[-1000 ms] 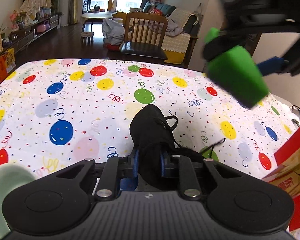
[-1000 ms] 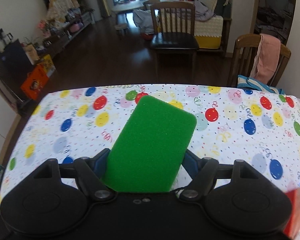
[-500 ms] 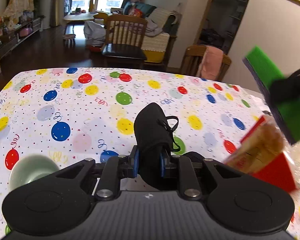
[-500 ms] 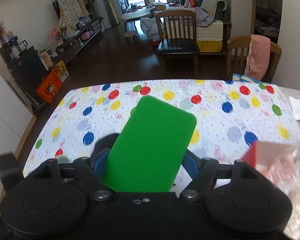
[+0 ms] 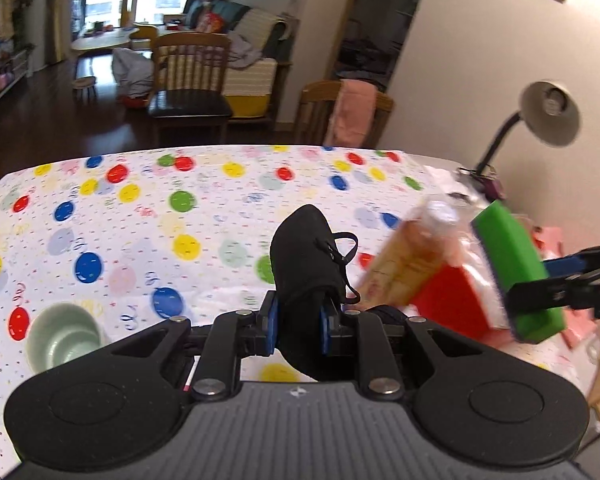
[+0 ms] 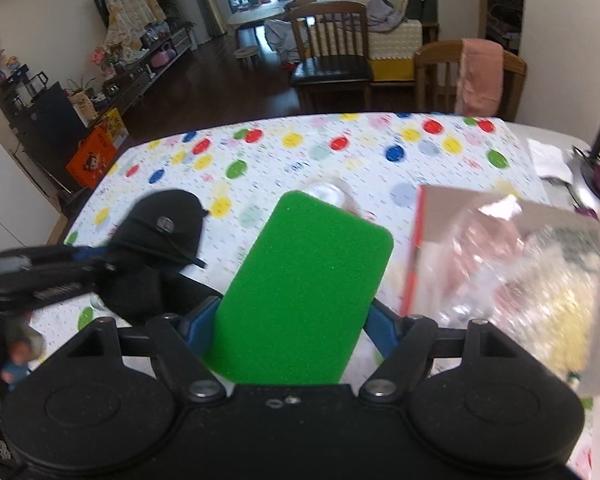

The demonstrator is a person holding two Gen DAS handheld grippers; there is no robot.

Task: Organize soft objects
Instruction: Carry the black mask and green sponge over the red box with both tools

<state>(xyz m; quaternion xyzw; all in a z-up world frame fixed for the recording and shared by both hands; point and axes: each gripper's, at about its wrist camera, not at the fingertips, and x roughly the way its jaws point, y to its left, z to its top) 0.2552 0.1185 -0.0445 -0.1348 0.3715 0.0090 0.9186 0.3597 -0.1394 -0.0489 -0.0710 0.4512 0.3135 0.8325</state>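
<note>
My left gripper is shut on a black soft pouch with a drawstring, held above the balloon-print tablecloth. The same pouch shows at the left of the right wrist view, pinched by the left gripper's fingers. My right gripper is shut on a green sponge, its blue pads pressing both long sides. In the left wrist view that sponge hangs at the right, over a red box stuffed with plastic-wrapped goods.
A pale green bowl sits at the near left. The red box with clear plastic bags fills the table's right side. A desk lamp stands at the far right corner. Two wooden chairs stand beyond the table.
Both hands have swung to the right over the table. The sponge went from upper right to beside the red box, which has come into view. Both grips unchanged.
</note>
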